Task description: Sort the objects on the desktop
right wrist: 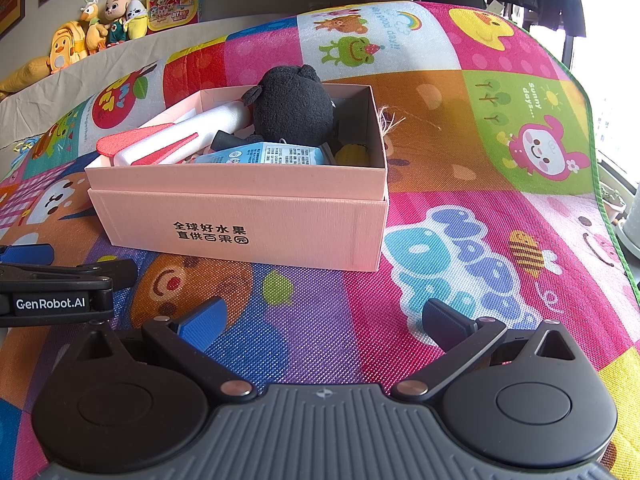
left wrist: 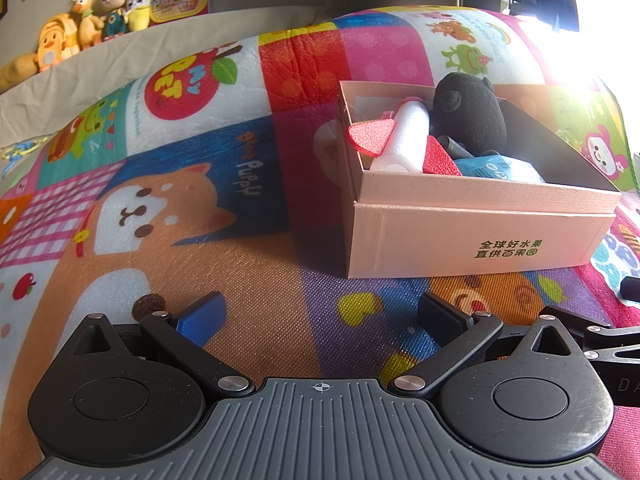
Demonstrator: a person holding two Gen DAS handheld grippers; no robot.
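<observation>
Both tongs, left & right, wide open, empty.

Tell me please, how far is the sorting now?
Mostly done, it seems: the black plush toy, foam rocket, blue packet and a yellow item lie in the pink box. Both the left gripper and right gripper are open and empty. Nothing loose shows on the mat.

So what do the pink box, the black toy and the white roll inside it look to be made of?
Pink box: matte cardboard, probably; sharp folded edges, fine linen-like grain. Black toy: plush fabric, fuzzy light-absorbing nap. White roll: likely foam; matte, finely pitted surface, red foam-like fins.
</observation>
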